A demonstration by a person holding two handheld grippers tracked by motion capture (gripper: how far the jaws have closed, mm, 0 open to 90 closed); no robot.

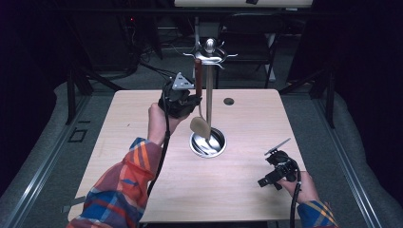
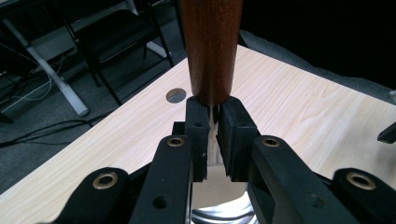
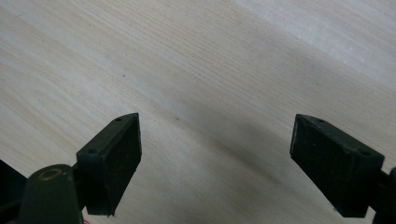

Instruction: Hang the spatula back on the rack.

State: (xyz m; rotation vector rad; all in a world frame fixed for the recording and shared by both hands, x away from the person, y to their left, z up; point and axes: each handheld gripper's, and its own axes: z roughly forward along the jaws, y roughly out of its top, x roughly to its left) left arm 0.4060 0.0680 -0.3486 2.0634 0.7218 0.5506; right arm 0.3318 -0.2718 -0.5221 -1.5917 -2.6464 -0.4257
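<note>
Pale wooden surface, high view: 1 stand in 1 steel dish, 1 wood-handled spoon hanging beside the post.

Left gripper view: your left gripper fingers clamp its neck; a twist could unhook it.

Right gripper view: right gripper fingers apart, over bare wood.

My pale wooden desk stands on grey carpet. Beyond it the room is dark, with a black folding chair and loose cables on the floor.
</note>
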